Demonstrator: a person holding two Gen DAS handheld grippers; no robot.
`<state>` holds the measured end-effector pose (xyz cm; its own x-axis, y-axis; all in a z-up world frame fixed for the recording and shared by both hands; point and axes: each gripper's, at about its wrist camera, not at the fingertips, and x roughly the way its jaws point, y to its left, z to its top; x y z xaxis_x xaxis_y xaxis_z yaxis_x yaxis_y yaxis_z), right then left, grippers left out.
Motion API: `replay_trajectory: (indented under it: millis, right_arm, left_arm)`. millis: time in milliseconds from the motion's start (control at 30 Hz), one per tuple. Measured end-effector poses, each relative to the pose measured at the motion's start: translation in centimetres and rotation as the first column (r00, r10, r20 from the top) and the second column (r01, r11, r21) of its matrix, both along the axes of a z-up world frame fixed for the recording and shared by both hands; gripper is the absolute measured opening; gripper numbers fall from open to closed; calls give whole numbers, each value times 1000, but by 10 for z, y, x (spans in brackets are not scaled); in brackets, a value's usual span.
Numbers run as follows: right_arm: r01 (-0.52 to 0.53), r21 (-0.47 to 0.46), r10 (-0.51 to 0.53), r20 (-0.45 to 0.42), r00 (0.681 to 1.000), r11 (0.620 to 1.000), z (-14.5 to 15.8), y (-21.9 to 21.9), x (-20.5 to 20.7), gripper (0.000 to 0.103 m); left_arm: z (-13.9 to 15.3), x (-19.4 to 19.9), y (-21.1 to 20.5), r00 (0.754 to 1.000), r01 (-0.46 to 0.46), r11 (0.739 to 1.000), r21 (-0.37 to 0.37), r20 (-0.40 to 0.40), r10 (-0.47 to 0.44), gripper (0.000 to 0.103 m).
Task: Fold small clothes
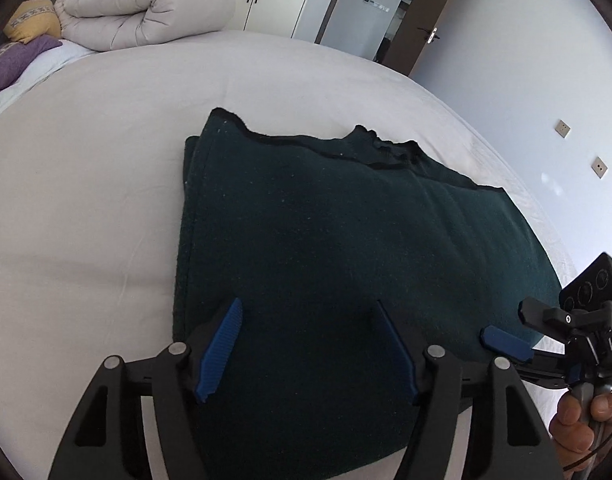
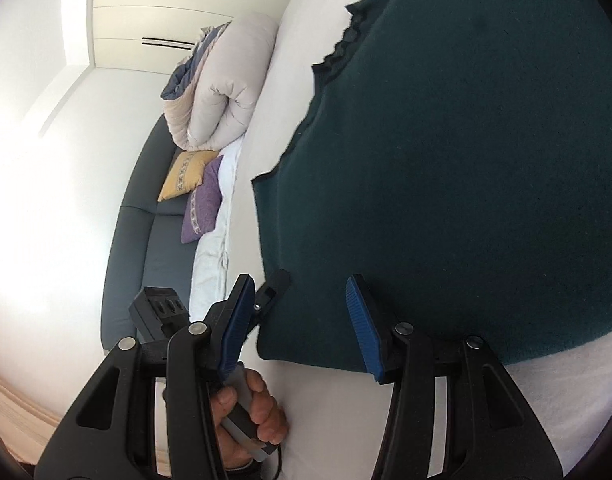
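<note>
A: One big bed (image 1: 85,200) fills both views, its pale sheet smooth, and the dark green knitted garment (image 1: 346,240) lies flat on it, near the edge closest to the person. Its ragged black-trimmed neckline points away, toward the rolled duvet (image 1: 145,4) and the yellow and purple cushions at the far end.

B: Folded already?

A: Partly, I'd judge. A doubled edge shows along the side farthest from the right tool, so one fold looks done, and another is in hand.

B: And the tools?

A: The left tool (image 1: 306,344) hovers over the near part of the garment, its blue pads standing wide with only flat cloth beneath them, nothing pinched. The right tool (image 2: 306,328) sits at the near corner on its own side, jaws narrower but parted, the hem running between the pads; I see no cloth pressed. In the left view its blue tip (image 1: 506,344) lies right at the garment's edge.

B: Next move?

A: Probably each tool must dip to the near hem and catch both layers, not just the top one. Then they should lift together and carry the hem toward the neckline, evenly, or the knit will skew and bunch.
</note>
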<state>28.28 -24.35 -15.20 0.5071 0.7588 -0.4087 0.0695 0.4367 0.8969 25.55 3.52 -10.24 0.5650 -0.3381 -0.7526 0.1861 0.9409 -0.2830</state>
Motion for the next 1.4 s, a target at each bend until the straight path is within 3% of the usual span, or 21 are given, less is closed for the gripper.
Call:
replay_trajectory:
  millis: [133,233,467,600,633,700,833,1033,1100,1167,1233,1400]
  right_arm:
    - [106,26,-107,3,994,994,-10,-40,-19,45]
    - [233,73,-234,6,972,970,-18,-93,-38,39]
    - [528,31,-528,49,848,849,-2,-205,-81,36]
    - [610,14,-610,63,790,792,16,-219,-96,44]
    - [606,23,-605,82,792,795,23,-214,-94,45]
    - [555,26,-554,108,825,832,36,-198,-77,49]
    - [345,11,-344,128,930,938,47,-119,-1,49]
    - [115,-39,-111,98,989,993,39,-12,84,49]
    - [121,-71,-116,67,991,990,30,-5,104,49]
    - [188,-69,-186,32,982,980,18,-22,121,46]
    - [268,-6,-268,24,963,963,10,-51,131,44]
    - [451,18,-451,44,891,892,9,-134,103,42]
  left_arm:
    - [-2,-1,9,1000,-15,1000,-20,-15,14,65]
    - [-2,-1,12,1000,-24,999,-42,-21,23,65]
    - [-2,-2,16,999,-34,998,-61,-19,33,65]
    - [-2,-2,20,999,-49,994,-93,-20,48,65]
    - [-1,-3,22,998,-54,993,-105,-20,53,65]
    - [-2,-2,23,998,-61,990,-125,-21,58,65]
    - [-1,-3,22,998,-58,991,-117,-15,56,65]
    - [-2,-1,19,999,-48,993,-106,-8,47,66]
    - [-2,-1,19,999,-44,994,-103,-5,44,67]
    - [-2,-1,18,999,-41,994,-99,-2,41,67]
    - [-2,0,17,999,-40,995,-97,0,40,68]
    - [-3,0,17,999,-43,994,-103,4,43,68]
